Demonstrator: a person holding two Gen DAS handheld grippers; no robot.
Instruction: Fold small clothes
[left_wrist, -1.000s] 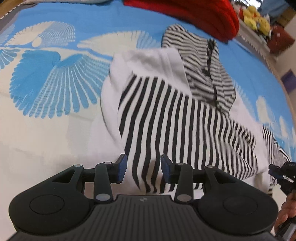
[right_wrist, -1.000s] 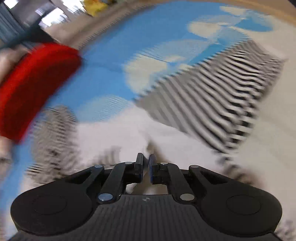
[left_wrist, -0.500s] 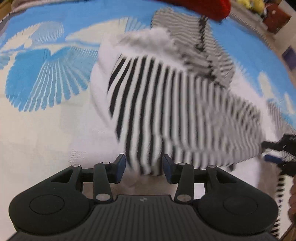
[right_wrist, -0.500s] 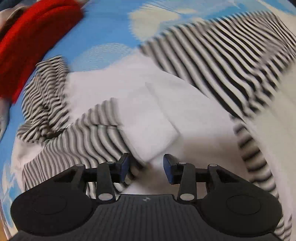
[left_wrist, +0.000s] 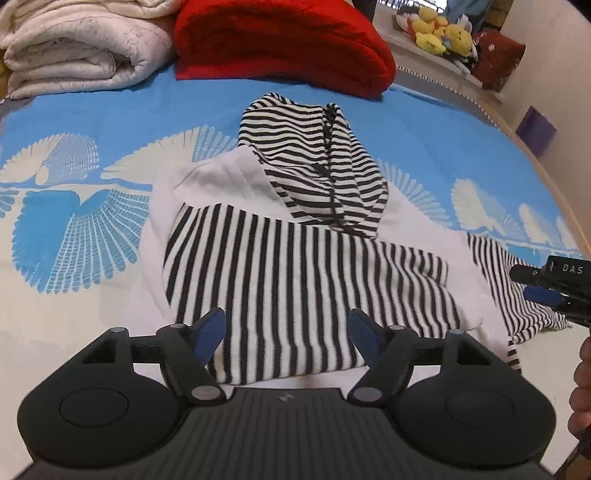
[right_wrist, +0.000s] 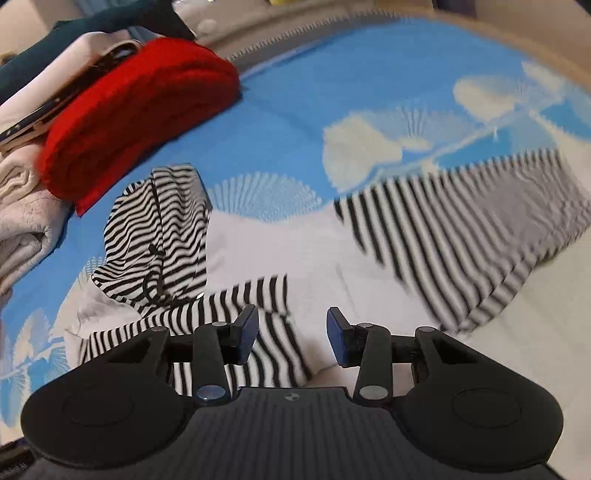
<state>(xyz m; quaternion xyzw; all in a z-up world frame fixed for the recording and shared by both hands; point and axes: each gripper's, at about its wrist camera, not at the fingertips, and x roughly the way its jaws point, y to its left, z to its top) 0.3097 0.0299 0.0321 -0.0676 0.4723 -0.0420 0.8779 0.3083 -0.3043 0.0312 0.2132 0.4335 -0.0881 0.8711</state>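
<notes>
Both claws have let go. Left claw (left_wrist: 286, 334): jaws have just been opening and now stand wide, nothing pinched; the folded striped sleeve lies on the bed below the gap, pads clear of it. Right claw (right_wrist: 291, 334): jaws have just been opening too, now about half apart, empty, hovering over the cloth.

Hoodie (left_wrist: 295, 266) lies on the blue-and-white bedspread (left_wrist: 74, 221), in front of the red blanket (left_wrist: 280, 44) and the white quilt (left_wrist: 74, 48). Hood (left_wrist: 314, 162) is up top, toward the blankets. One striped sleeve is laid across the white body. The other sleeve (right_wrist: 461, 236) is out flat to the side in the right view, not folded in yet.

Versus a second ago: the right claw was nearly shut in a blurred view with cloth at its tips; the left was narrower, with striped cloth between its pads. Now both views sit higher and see more of the bed, and the left view is sharp.

My read: the first sleeve fold is placed and released. Likely next is the far sleeve, then the body fold. Risk: loose knit may slide when regrasped.
</notes>
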